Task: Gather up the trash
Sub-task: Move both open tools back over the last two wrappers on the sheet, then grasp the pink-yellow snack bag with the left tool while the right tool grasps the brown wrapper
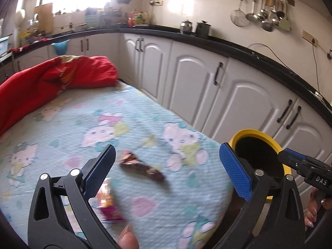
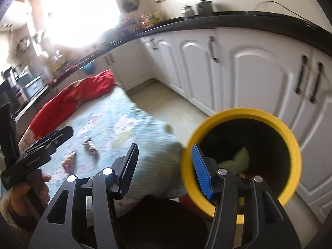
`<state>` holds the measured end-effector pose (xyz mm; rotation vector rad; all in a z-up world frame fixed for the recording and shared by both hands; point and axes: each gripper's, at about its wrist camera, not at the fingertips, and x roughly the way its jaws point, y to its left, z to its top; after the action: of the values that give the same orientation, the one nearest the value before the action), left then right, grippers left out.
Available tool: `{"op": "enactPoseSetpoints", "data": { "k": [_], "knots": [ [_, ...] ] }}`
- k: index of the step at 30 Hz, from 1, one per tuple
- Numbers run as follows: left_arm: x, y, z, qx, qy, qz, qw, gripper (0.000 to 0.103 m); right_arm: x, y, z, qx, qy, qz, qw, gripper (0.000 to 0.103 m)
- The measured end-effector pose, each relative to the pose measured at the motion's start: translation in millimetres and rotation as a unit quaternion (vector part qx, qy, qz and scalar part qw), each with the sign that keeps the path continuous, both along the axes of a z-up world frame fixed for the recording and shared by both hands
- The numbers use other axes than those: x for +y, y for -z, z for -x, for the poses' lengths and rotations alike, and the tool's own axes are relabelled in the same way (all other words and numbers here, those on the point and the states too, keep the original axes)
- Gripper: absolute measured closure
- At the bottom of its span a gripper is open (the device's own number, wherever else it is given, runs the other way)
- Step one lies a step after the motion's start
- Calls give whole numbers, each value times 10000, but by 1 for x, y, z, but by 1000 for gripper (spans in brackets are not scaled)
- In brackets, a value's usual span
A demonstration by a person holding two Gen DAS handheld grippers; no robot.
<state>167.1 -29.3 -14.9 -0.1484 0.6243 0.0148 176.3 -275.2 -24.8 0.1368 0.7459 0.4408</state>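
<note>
My left gripper (image 1: 169,170) is wide open over the cat-patterned table cloth (image 1: 62,137), with nothing between its blue pads. A dark crumpled wrapper (image 1: 143,167) lies just beyond its left finger. A pink-and-orange wrapper (image 1: 108,203) lies under that finger. To the right stands a yellow-rimmed bin (image 2: 290,137) with a black inside and a green scrap (image 2: 240,157) in it. My right gripper (image 2: 166,169) hangs open and empty at the bin's left rim. Both wrappers (image 2: 90,145) (image 2: 69,161) show small on the cloth in the right wrist view.
A red cloth (image 1: 62,76) is heaped at the table's far end. White cabinets (image 1: 249,95) under a black counter (image 1: 207,39) run along the right, with a strip of pale floor (image 2: 166,101) between them and the table. A person's fingers (image 1: 313,211) hold the right gripper's handle.
</note>
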Motion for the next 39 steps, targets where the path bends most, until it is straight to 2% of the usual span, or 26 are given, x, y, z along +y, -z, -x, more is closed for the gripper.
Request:
{"op": "enactPoseSetpoints", "data": {
  "k": [11,17,18,20,23,26,28,33,37,39],
  "knots": [
    [61,9,21,191,-473,16,9987,11,75,-2,-12,22,-835,210,9963,52],
    [86,25,32,531,-480,192,9973,11,116,9,-26,127,-1295,368,9908,52],
    [91,29,34,623,-445,309,9966,13,121,11,-28,153,-1352,363,9900,52],
    [96,35,37,751,-386,501,9952,23,132,15,-34,229,-1488,352,9880,55],
    [99,41,40,896,-255,800,9924,32,149,22,-45,396,-1718,321,9838,58],
    [99,48,43,1022,-98,1036,9893,39,167,30,-52,532,-1932,380,9790,62],
    [96,52,43,1074,-37,1088,9882,41,178,36,-56,599,-2075,459,9753,66],
    [89,62,38,1238,86,1188,9851,45,194,53,-65,803,-2261,713,9682,69],
    [85,67,31,1295,112,1171,9846,50,197,66,-67,840,-2320,865,9652,82],
    [84,68,27,1286,108,1150,9850,51,194,67,-67,827,-2318,845,9656,85]
  ]
}}
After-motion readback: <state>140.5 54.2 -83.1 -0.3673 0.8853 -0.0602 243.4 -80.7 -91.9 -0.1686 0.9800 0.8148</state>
